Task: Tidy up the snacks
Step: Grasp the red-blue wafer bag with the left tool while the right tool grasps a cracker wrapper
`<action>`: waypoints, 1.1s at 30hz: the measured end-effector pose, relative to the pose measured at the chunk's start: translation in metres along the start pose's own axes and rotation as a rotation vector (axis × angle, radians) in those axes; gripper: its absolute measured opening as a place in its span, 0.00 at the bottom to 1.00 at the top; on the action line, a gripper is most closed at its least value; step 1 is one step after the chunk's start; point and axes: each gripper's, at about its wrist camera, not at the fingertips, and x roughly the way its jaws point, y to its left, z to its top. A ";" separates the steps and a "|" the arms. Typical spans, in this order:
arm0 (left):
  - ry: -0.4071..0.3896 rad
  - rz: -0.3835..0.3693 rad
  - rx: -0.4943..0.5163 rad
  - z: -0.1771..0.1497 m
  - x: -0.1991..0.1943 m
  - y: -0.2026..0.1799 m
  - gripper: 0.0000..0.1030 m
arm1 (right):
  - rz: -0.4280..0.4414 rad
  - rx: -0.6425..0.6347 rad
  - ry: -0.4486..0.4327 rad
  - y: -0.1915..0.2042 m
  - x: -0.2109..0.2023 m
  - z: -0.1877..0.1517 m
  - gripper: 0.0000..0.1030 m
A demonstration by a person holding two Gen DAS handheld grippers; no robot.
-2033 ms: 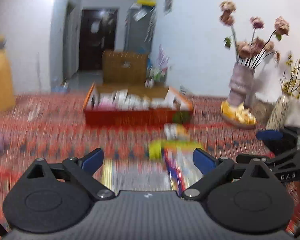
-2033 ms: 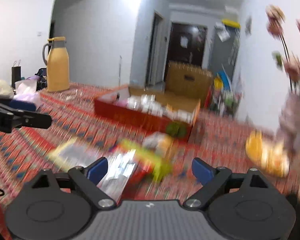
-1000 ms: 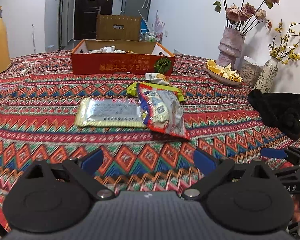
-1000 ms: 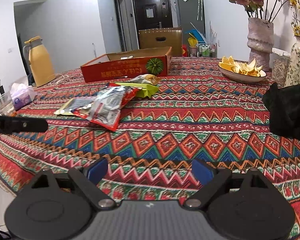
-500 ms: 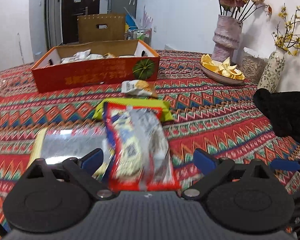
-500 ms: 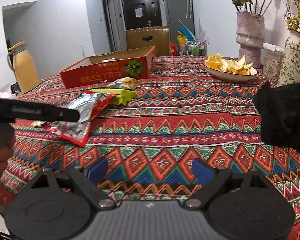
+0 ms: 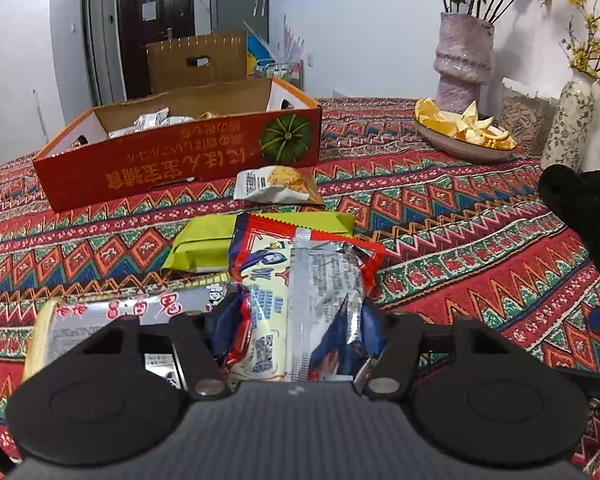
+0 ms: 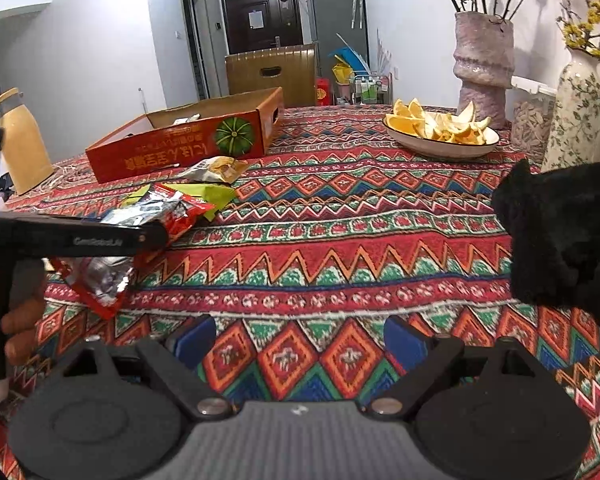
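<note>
hiding both fingertips, the red snack packet (image 7: 296, 300) fills the left gripper (image 7: 296, 332).

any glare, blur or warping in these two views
Left wrist: sharp, glare on the silver back of the red snack bag, fisheye bends the door frame. Right wrist: sharp too, the black cloth shows no detail, dark vignette in the corners.

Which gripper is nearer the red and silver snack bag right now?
Left. The left gripper has the red and silver snack bag between its fingers, which have just been closing on it. The right gripper hovers open over bare tablecloth, apart from it.
</note>
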 end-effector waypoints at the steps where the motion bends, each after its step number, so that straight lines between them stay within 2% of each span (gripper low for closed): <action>1: -0.008 -0.010 -0.010 0.001 -0.004 0.003 0.59 | 0.001 -0.006 0.001 0.001 0.002 0.002 0.88; 6: -0.100 -0.064 -0.078 0.008 -0.035 0.030 0.59 | -0.002 -0.066 -0.020 0.014 0.016 0.027 0.88; 8: -0.115 -0.055 -0.111 0.009 -0.042 0.049 0.59 | 0.010 -0.085 -0.031 0.020 0.024 0.040 0.88; 12: -0.108 -0.006 -0.168 0.006 -0.045 0.087 0.59 | 0.073 -0.116 -0.049 0.035 0.053 0.072 0.88; 17: -0.097 0.057 -0.269 -0.002 -0.039 0.139 0.59 | 0.094 -0.206 -0.049 0.060 0.100 0.111 0.88; 23: -0.100 0.062 -0.420 -0.013 -0.036 0.194 0.59 | 0.104 -0.261 -0.011 0.084 0.160 0.145 0.87; 28: -0.096 0.043 -0.496 -0.019 -0.030 0.214 0.59 | 0.094 -0.284 0.031 0.095 0.201 0.158 0.86; 33: -0.083 0.028 -0.511 -0.022 -0.027 0.219 0.59 | 0.113 -0.300 0.045 0.097 0.221 0.165 0.85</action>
